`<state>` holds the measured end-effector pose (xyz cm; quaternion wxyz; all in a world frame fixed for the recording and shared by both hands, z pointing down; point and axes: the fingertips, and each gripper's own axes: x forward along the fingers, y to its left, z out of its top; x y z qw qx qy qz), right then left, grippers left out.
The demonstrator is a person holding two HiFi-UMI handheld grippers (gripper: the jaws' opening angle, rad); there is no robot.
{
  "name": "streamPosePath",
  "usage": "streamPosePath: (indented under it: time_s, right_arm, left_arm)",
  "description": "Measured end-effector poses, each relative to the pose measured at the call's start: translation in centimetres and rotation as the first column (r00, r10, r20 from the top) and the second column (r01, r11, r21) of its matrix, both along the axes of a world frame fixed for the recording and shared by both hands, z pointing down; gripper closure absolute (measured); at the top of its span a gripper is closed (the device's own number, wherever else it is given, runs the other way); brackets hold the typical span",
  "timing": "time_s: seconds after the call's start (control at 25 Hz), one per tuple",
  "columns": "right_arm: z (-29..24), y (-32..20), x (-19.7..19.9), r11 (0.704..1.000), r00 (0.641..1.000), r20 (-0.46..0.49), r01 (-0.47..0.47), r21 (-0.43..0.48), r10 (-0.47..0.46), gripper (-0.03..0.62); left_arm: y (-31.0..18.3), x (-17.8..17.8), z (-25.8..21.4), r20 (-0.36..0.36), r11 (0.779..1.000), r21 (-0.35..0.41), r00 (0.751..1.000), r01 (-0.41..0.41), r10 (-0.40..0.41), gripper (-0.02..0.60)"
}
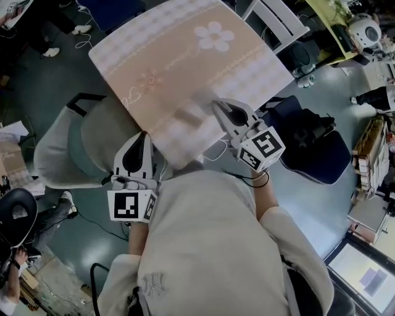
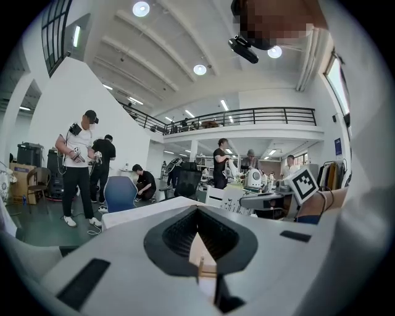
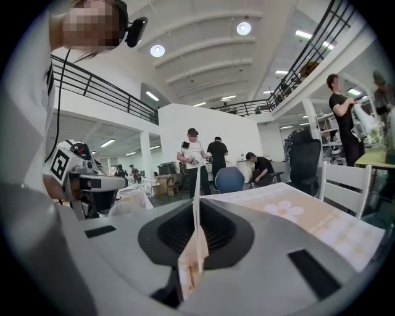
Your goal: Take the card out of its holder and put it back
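My right gripper (image 1: pixel 216 105) reaches over the near edge of the table (image 1: pixel 179 55) and is shut on a thin pale card (image 3: pixel 197 197). In the right gripper view the card stands edge-on, upright between the jaws. In the head view the card at the jaw tips is smeared. A blurred grey patch (image 1: pixel 187 115) lies on the cloth just left of the tips; it may be the holder, but I cannot tell. My left gripper (image 1: pixel 142 137) hangs below the table's near-left edge. Its jaws are shut, with nothing from the task between them (image 2: pixel 199 216).
The table wears a beige checked cloth with a white flower (image 1: pixel 213 36). A grey padded chair (image 1: pixel 68 148) stands at the left, a dark seat (image 1: pixel 315 151) at the right and a white chair (image 1: pixel 278 18) beyond the far corner. Several people stand in the hall.
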<state>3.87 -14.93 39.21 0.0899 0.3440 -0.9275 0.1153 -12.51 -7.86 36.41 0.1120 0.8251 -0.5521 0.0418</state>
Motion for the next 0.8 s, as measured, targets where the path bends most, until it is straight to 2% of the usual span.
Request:
streamPosePath:
  time_s: [0.32, 0.64, 0.8]
  right_arm:
    - [-5.3, 2.2, 3.0, 0.989, 0.985, 0.112, -0.140, 0.044, 0.135, 0.563]
    - [-7.3, 6.3, 6.1, 0.962, 0.966, 0.091, -0.251, 0.108, 0.242, 0.563]
    - [-7.0, 8.5, 7.1, 0.957, 0.962, 0.096, -0.265, 0.116, 0.255, 0.563]
  left_arm:
    - [0.5, 0.9, -0.5, 0.001, 0.999, 0.021, 1.000, -0.027, 0.027, 0.581]
    - [1.3, 2.3, -1.2, -0.005, 0.998, 0.035, 0.998, -0.057, 0.057, 0.581]
    - [1.9, 3.0, -1.5, 0.001, 0.997, 0.043, 0.998, -0.066, 0.066, 0.581]
